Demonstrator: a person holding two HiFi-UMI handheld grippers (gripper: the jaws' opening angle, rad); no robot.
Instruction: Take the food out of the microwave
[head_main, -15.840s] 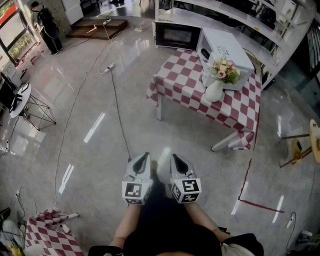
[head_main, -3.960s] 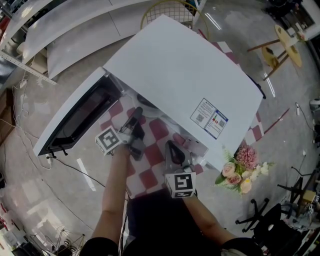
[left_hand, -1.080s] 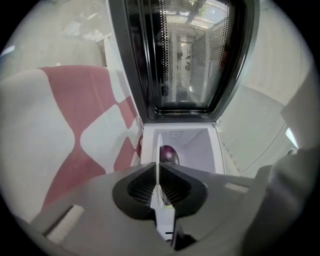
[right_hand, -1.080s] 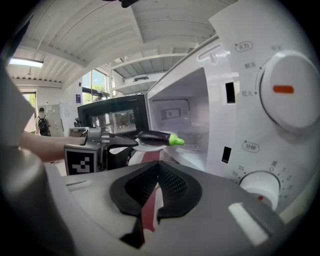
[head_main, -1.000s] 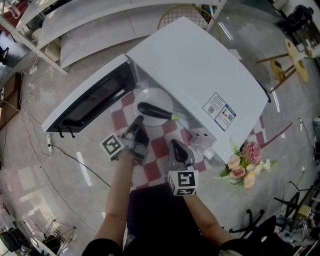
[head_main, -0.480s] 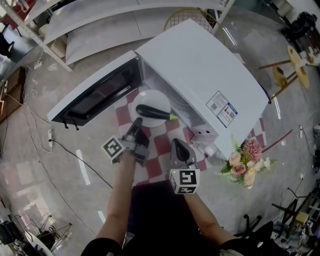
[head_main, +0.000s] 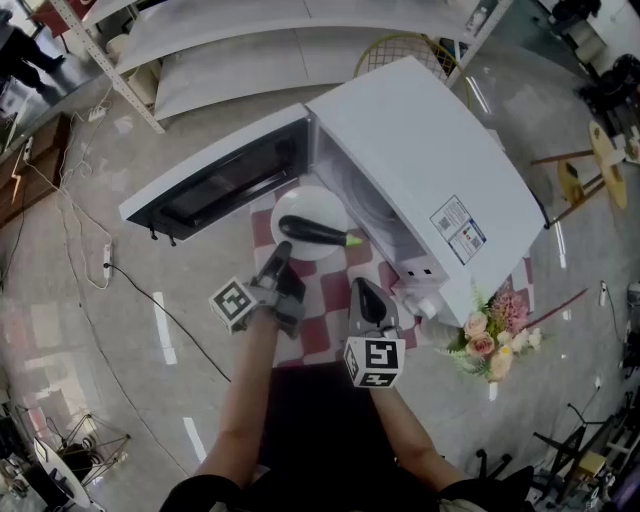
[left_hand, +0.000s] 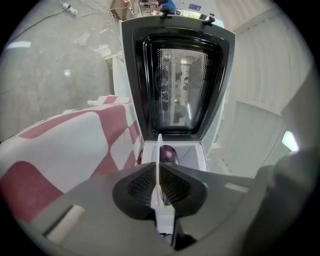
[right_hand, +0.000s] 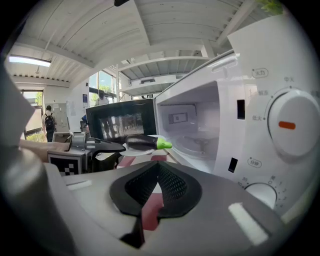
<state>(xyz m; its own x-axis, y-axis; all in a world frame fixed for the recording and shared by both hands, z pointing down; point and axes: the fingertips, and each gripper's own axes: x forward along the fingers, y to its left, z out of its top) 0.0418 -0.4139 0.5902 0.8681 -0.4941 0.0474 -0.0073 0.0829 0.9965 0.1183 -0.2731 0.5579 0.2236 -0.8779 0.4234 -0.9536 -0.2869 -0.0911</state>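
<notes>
From above, the white microwave (head_main: 430, 180) sits on the checked desk (head_main: 325, 300). Its door (head_main: 215, 180) is swung wide to the left, out past the desk's edge over bare floor (head_main: 90, 330). A white plate (head_main: 300, 205) carrying a dark eggplant (head_main: 312, 231) is out of the oven. It sits in the wedge between the door and the oven's mouth, near both. The left claw (head_main: 281, 251) reaches its near rim. The right claw (head_main: 362, 291) is just beside it to the right, over the cloth in front of the control panel. Flowers (head_main: 490, 340) stand at the microwave's far right corner, well apart from the plate.

In the left gripper view, the claw's jaws are pinched nearly together on the plate's thin white rim (left_hand: 159, 150), seen edge-on. The eggplant's purple end (left_hand: 168, 154) sits just beyond, and the door's dark window (left_hand: 180, 80) fills the space ahead.

In the right gripper view, the jaws are closed with nothing between them. The oven cavity (right_hand: 192, 125) gapes empty to the right, with the dial (right_hand: 289, 125) beyond it. The eggplant, green tip toward the opening, rides clear above the cloth beside the left claw.
</notes>
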